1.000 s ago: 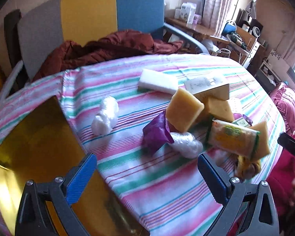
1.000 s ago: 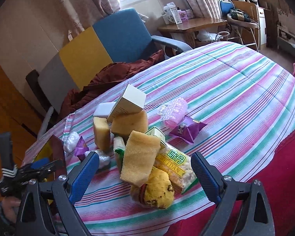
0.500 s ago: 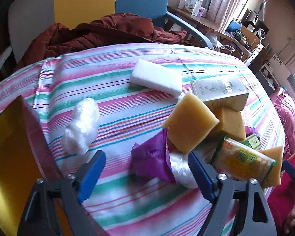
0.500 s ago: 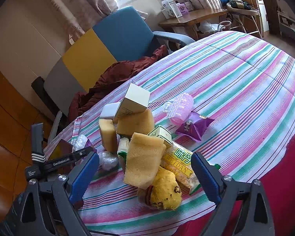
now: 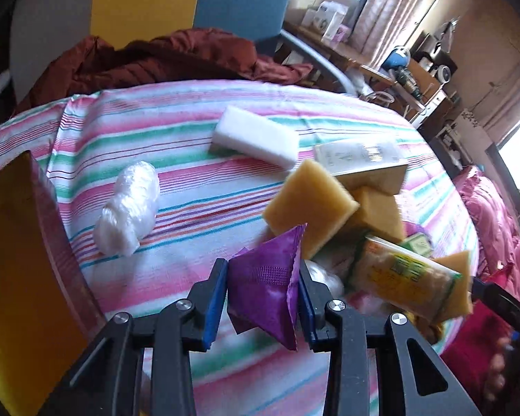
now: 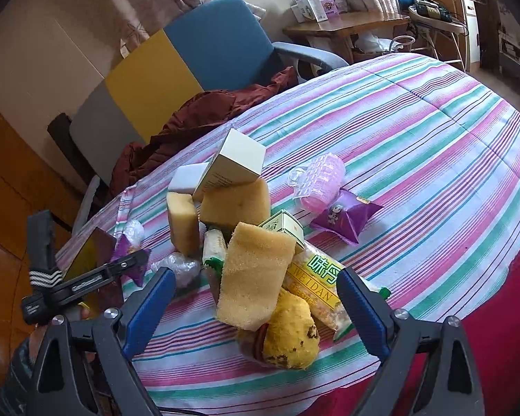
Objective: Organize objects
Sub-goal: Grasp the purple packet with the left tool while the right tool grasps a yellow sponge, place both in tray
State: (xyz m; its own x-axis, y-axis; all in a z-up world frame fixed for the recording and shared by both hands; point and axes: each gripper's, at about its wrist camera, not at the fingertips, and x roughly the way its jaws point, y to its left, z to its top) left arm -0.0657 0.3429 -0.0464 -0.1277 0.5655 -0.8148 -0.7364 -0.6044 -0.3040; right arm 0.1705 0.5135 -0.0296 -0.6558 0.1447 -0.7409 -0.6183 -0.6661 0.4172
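My left gripper [image 5: 262, 298] has just been closing and pinches a purple packet [image 5: 265, 291] above the striped counter [image 5: 190, 187], while my right gripper [image 6: 256, 303] gapes wide, empty.

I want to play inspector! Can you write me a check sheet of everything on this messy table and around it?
Surface: striped tablecloth, pink, green and white.
Job's things: purple snack packet in the left hand-held gripper; a second purple packet lies near a pink plastic roll; heap of yellow sponges, cream box, noodle packet.
Clutter: white plastic bundle, white sponge block, gold-lined box.
Grippers: left hand-held gripper has just closed on the packet; right hand-held gripper open, holding nothing.
Cables: nothing seen.
Surroundings: blue, yellow and grey chair with a brown jacket.
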